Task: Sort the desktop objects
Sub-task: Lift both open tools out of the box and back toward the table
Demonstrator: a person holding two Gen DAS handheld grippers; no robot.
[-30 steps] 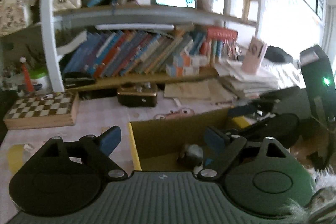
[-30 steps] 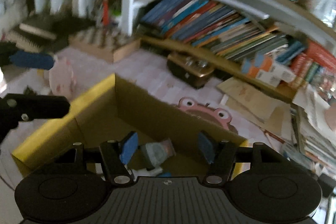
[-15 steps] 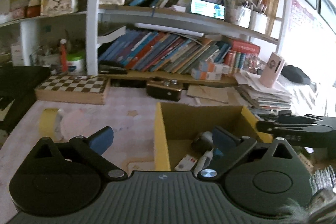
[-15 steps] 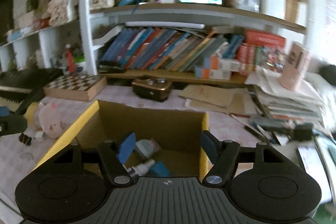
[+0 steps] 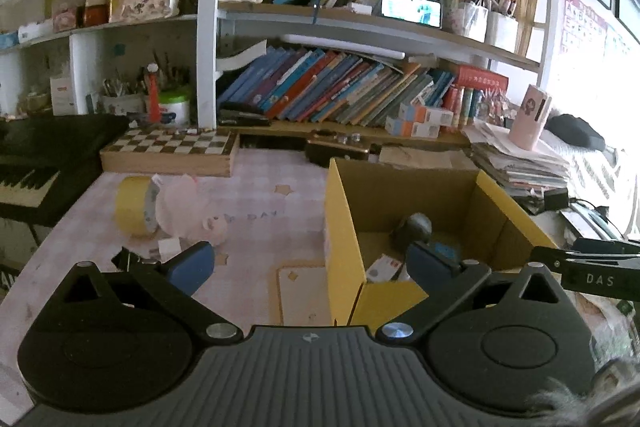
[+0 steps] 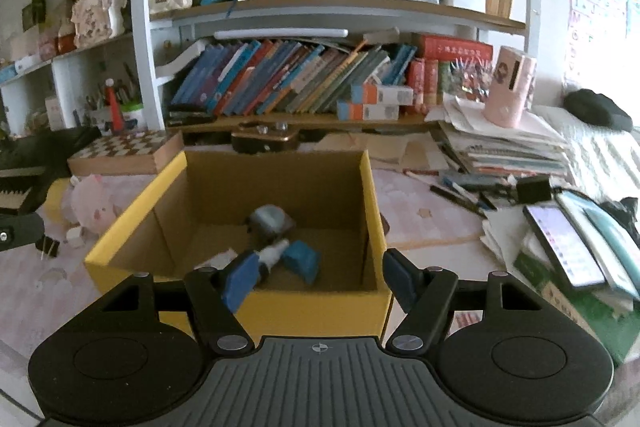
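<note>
Both grippers hang with fingers spread wide and empty: the left gripper (image 5: 310, 263) straddles the left wall of the yellow cardboard box (image 5: 340, 227), and the right gripper (image 6: 318, 277) sits over its near wall. Inside the box (image 6: 372, 195) lie a grey round object (image 6: 270, 219), a small white bottle (image 6: 274, 253) and a blue block (image 6: 302, 261). On the desk (image 5: 264, 227) left of the box, a pink pig plush (image 5: 188, 207) touches a yellow tape roll (image 5: 134, 207), with a black binder clip (image 5: 128, 259) near the left finger.

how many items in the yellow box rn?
4 visible in the yellow cardboard box: grey round object at back, white spray bottle, blue block, white card. More may be hidden behind the near wall.
</note>
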